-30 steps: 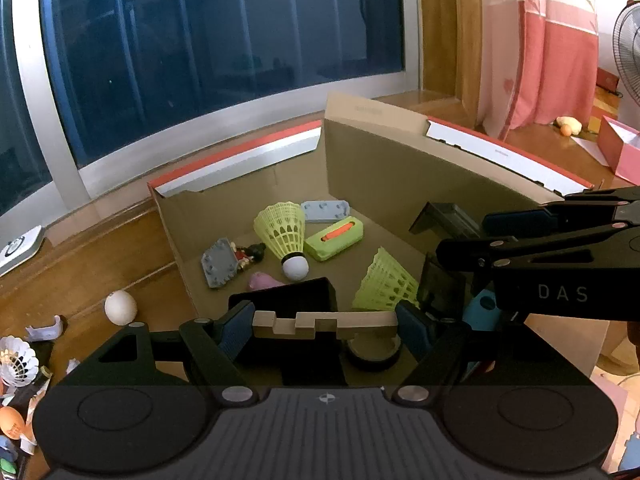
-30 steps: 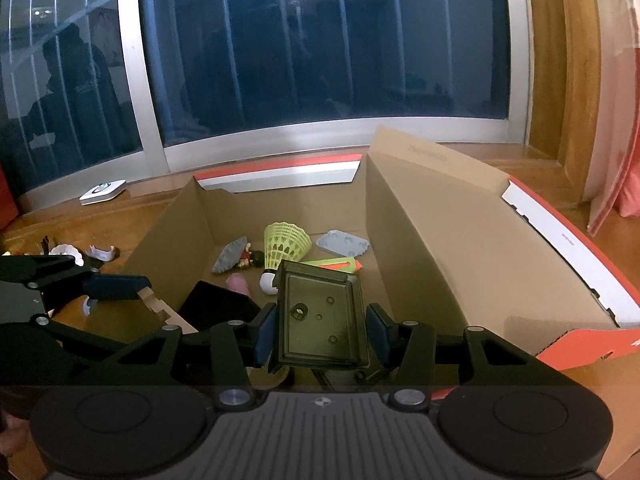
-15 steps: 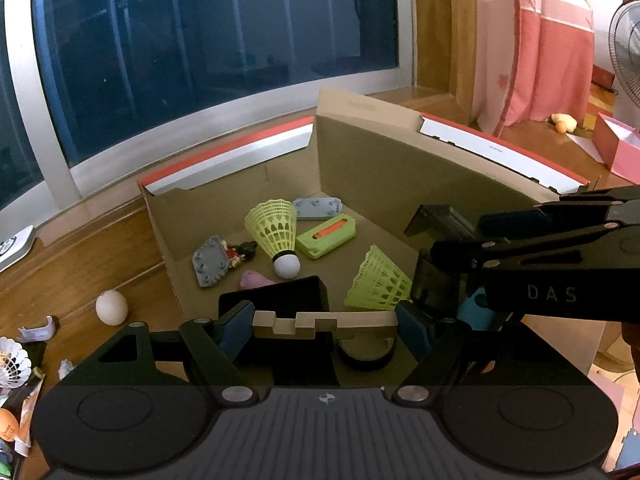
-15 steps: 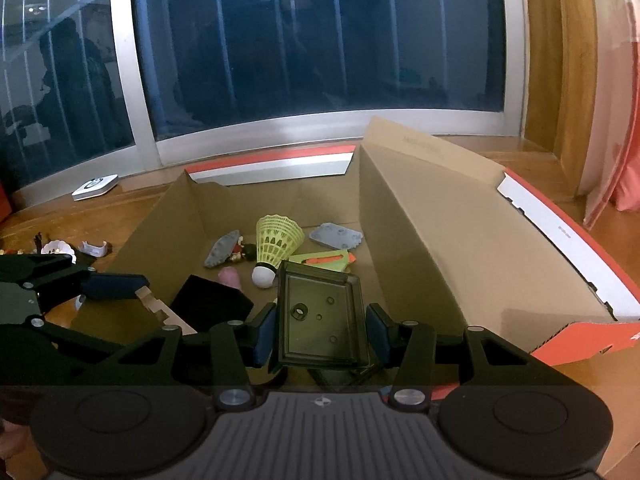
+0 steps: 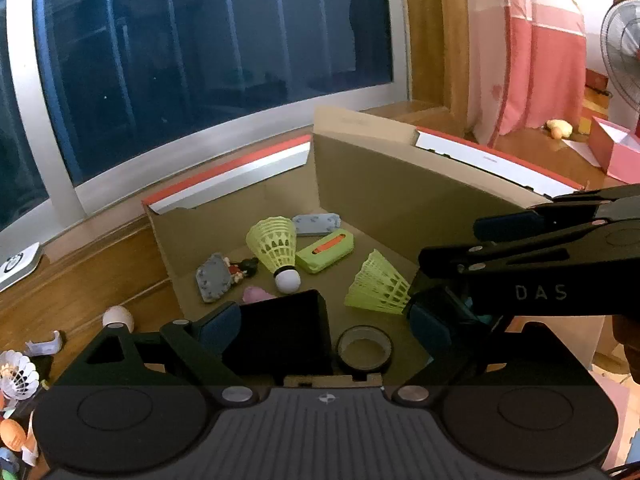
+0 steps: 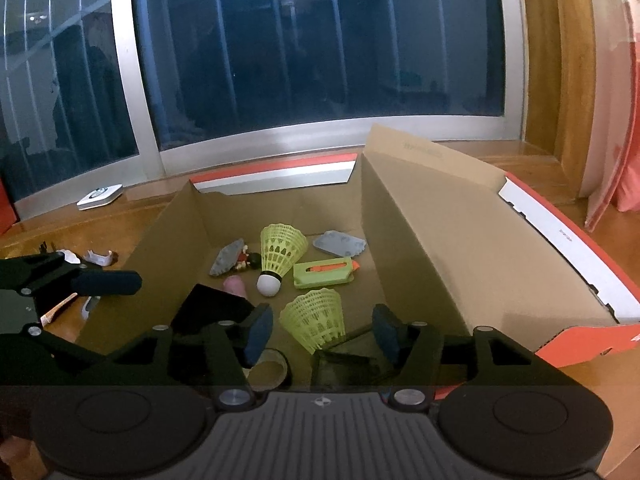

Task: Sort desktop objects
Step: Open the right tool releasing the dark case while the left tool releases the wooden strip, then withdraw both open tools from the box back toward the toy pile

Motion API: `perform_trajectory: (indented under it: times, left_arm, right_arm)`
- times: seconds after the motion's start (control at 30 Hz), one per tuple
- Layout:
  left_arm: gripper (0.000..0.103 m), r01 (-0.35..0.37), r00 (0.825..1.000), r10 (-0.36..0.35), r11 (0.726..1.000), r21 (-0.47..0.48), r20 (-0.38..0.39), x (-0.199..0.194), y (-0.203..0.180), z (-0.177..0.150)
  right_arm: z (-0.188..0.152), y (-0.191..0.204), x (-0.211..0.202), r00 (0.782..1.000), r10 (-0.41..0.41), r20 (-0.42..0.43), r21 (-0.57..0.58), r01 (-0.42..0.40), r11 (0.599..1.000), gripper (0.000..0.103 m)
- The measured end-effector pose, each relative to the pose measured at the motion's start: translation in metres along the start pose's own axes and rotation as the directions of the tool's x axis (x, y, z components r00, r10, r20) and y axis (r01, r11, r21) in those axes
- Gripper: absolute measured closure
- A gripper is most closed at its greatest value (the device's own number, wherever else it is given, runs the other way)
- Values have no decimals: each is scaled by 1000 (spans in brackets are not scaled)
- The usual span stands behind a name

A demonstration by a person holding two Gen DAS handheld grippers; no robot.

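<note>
An open cardboard box (image 5: 380,192) (image 6: 440,240) holds two yellow-green shuttlecocks (image 5: 274,244) (image 6: 314,316), a green utility knife (image 5: 325,250), grey plates, a black case (image 5: 280,332) and a tape ring (image 5: 364,350). My left gripper (image 5: 322,322) hangs over the box's near end. Its jaws are opening with nothing pressed between them. A notched wooden piece (image 5: 332,380) lies just below it. My right gripper (image 6: 322,332) is also opening. A dark translucent tray (image 6: 348,364) lies in the box under its fingers, free of the pads.
On the wooden floor left of the box lie a white ball (image 5: 117,317), a white shuttlecock (image 5: 16,376) and small scraps. A white device (image 6: 100,196) sits by the window. A pink box (image 5: 616,156) and a curtain are at the far right.
Both pairs of jaws have spread. The wooden piece has dropped from the left jaws, and the dark tray has fallen from the right jaws into the box.
</note>
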State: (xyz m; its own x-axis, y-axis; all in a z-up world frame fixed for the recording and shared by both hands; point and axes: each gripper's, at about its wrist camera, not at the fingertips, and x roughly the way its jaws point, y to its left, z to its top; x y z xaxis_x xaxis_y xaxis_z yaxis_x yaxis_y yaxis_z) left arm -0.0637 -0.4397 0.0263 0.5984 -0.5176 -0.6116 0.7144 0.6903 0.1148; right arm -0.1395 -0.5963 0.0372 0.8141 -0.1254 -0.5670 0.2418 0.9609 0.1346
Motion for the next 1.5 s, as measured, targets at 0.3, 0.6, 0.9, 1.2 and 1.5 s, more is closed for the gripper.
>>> perform_trajectory:
  times: [0.3,0.6,0.9,1.2,1.5]
  left_arm:
    - [6,-47,998,48,998,-35,39,-21,21,-4]
    - [4,-57,998,59,993,-100,23,-37,57,-19]
    - [2,-25,1000,27,993,-114,15,-52,78,-39]
    - [0,-73,997,77,984,-163,22,-76,109,-59]
    - [0,-176,984,166,945,-276,-58,-92,162,-92]
  right_arm:
    - [4,12,-2,1000,14,17,1,-14,1000,28]
    - [5,46,-6,999,-19,31,-16,19,1000,15]
    - [0,72,-12,998,-67,20,-10,67,998,11]
    - [1,108,-12,1000,-22,17,-54,23,998,10]
    - [5,161,-11,995,102,10,-157,-99,983,10]
